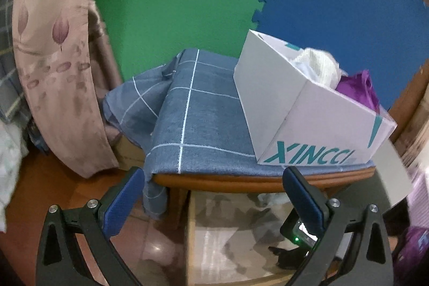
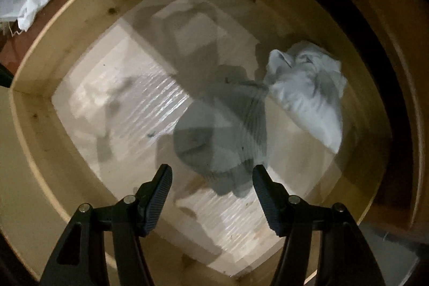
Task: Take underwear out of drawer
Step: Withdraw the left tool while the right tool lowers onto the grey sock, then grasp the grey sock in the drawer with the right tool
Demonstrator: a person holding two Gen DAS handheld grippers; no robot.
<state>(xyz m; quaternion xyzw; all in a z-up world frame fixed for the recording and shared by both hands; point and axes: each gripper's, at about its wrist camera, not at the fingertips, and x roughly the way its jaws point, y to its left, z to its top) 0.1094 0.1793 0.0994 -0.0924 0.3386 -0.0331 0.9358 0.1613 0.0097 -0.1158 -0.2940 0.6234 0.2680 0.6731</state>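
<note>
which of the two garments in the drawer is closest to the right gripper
The darker grey ribbed garment, lying just ahead of the open right gripper; the paler one sits farther off.

grey underwear (image 2: 230,130) | crumpled | beside white underwear (image 2: 308,93) | wooden drawer (image 2: 67,44) floor

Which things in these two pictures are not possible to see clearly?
- Grey garment, right wrist view: blurred and in shadow, so its kind is unclear.
- Pale garment, right wrist view: blurred.
- Box contents, left wrist view: mostly hidden by its wall.
- Drawer inside, left wrist view: blurred.
</note>
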